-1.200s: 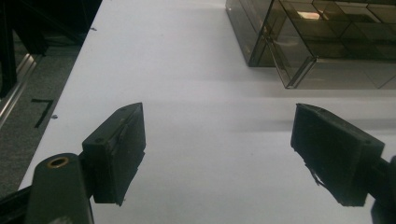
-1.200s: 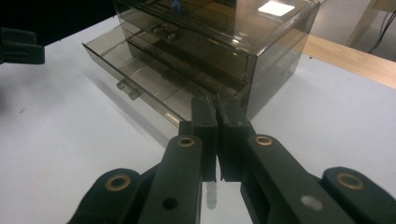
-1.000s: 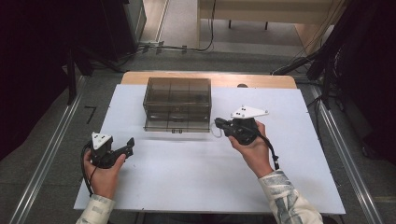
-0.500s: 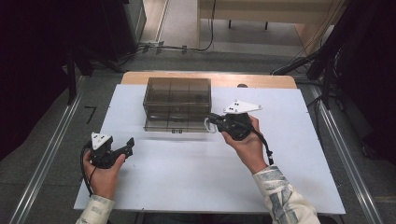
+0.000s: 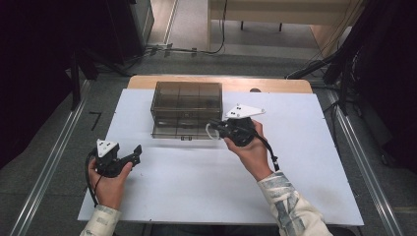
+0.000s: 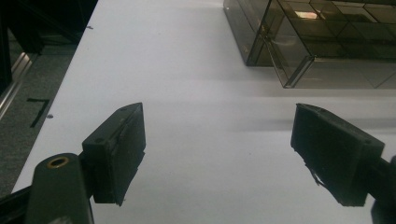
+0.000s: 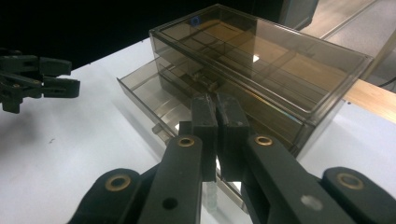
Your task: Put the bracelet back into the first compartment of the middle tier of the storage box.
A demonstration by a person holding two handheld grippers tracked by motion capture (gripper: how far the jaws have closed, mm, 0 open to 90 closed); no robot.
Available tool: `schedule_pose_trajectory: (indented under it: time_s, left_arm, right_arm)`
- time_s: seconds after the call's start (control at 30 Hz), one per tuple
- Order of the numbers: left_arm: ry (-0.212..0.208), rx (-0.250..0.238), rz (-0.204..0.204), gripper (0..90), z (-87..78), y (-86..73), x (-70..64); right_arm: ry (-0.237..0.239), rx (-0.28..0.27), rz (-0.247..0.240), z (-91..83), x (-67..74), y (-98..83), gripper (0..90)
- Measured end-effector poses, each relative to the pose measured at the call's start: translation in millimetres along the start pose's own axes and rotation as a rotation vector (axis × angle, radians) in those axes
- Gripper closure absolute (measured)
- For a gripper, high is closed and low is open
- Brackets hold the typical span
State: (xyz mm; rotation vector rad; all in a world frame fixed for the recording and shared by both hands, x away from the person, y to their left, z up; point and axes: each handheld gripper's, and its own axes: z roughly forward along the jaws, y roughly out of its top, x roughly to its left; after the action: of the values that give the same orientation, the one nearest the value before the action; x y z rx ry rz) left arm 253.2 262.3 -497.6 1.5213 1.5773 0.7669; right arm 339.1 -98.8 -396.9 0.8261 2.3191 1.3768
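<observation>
Your right tongs (image 5: 215, 129) have travelled left across the white worktop (image 5: 305, 162) since a second ago and now sit against the front right of the smoked clear plastic drawer box (image 5: 186, 101). Half a second ago they were already close to it; now their tips meet the lower drawer (image 7: 144, 91). In the right gripper view the two black jaws are pressed together with no gap between the pads, directly in front of that drawer, which stands pulled out a little from the box. Whether they pinch a handle there cannot be told, since the jaws hide the contact.

Your left tongs (image 5: 136, 152) are unchanged from both earlier frames: they rest low at the near left of the worktop, well apart from the box, pointing toward it. In the left gripper view their jaws are spread wide over bare white surface, with nothing between them.

The drawer box stands at the far middle of the worktop, where it stood before, just in front of the wooden strip (image 5: 275, 84) along the far edge.
</observation>
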Motion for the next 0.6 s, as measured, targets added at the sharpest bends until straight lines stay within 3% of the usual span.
schedule_pose_trajectory:
  time_s: [0.6]
  left_arm:
    - [-0.004, -0.002, 0.001, 18.8, 0.1, 0.0, 0.1]
  right_arm:
    - [0.028, 0.006, -0.006, 25.1, 12.9, 8.2, 85.0]
